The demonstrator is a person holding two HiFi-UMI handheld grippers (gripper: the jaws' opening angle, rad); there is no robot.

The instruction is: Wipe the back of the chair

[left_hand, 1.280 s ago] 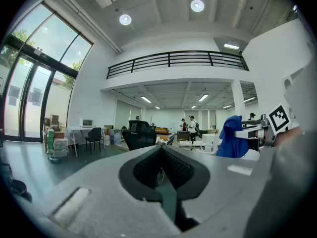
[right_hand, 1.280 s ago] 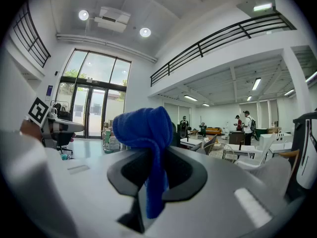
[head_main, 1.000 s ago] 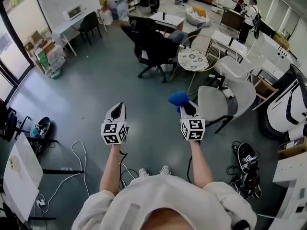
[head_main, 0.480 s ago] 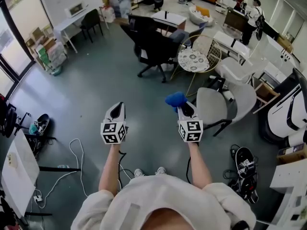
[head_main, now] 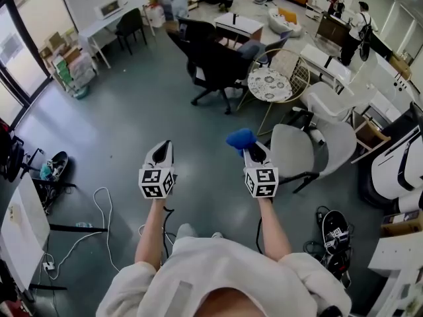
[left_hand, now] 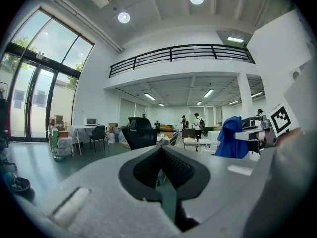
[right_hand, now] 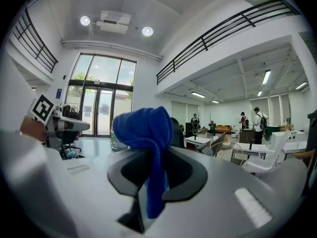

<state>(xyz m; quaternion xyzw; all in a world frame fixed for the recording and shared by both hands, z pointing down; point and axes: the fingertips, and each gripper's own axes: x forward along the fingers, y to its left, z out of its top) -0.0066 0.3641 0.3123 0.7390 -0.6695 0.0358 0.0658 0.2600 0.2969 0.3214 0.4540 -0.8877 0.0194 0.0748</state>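
Blue cloth pinched in the right gripper, chairs out on the floor ahead.

The right gripper (head_main: 249, 149) is clamped on a blue cloth (head_main: 240, 138), which bunches over its tips and hides them. The left gripper (head_main: 163, 147) has its jaws pressed together on nothing. A pale chair (head_main: 316, 144), partly hidden by the right gripper, stands near the cloth. A black office chair (head_main: 215, 65) stands well beyond.

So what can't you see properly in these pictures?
- Blue cloth: its bottom end is hidden between the jaws of the right claw, right gripper view.
- Pale grey chair: seen from above in the head view, so the far side of its back is hidden.
- Two people: far off and too small, head view.
- White table: cut off by the left edge, head view.
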